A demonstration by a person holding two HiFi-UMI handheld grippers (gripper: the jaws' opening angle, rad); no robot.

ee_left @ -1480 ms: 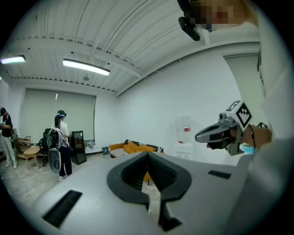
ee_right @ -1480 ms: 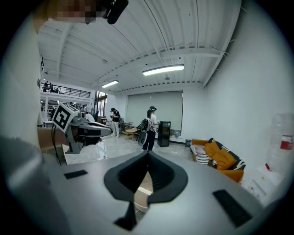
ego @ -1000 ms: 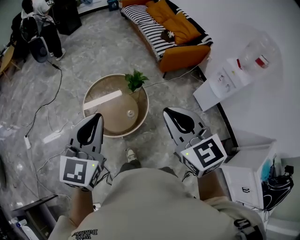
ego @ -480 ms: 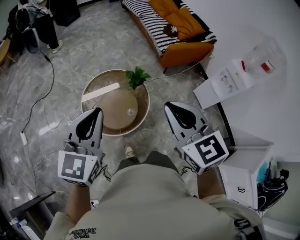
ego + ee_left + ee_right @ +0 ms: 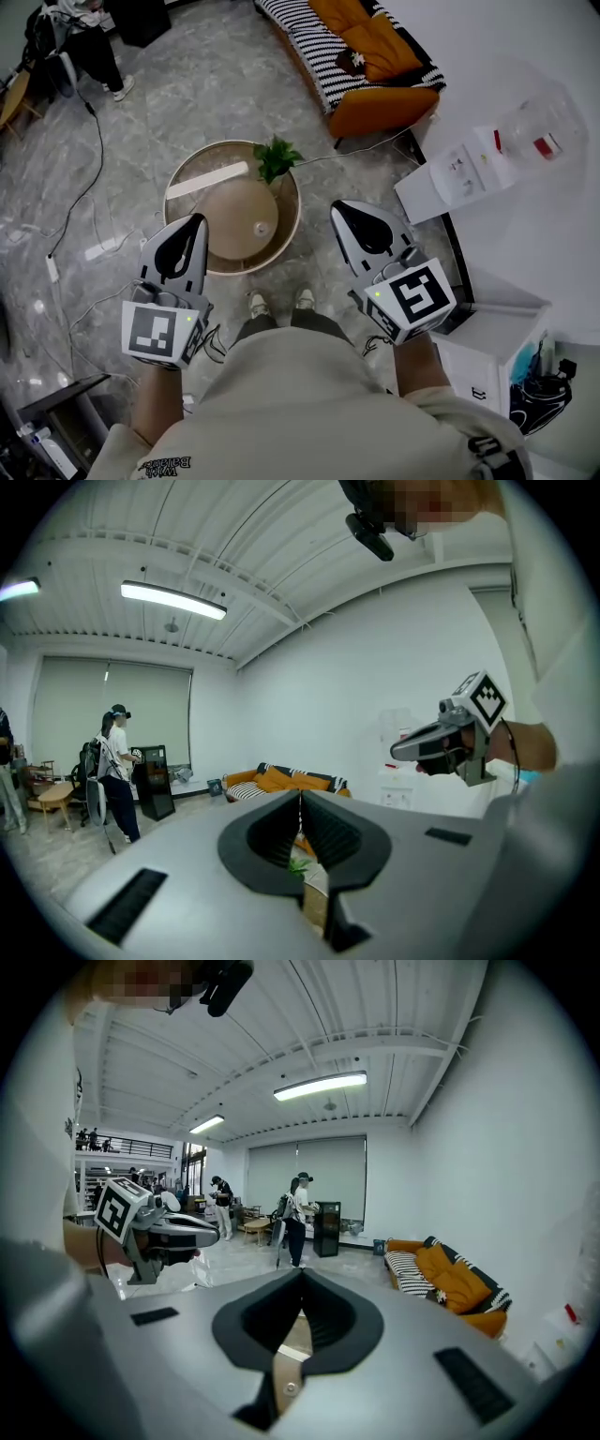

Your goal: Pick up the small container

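near round table [image 5: 225, 214], left gripper [image 5: 196, 222] and right gripper [image 5: 340, 207] closed, empty

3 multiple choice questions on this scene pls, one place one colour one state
1. Where is the small container? A floor B round table C chair
2. Colour of the cushions on the sofa? A blue B green C orange
3. The left gripper jaws are? A wide apart B together, empty C closed on a cup
1 B: it stands on the tabletop near the plant.
2 C: orange in the head view.
3 B: its own view shows the jaws meeting.
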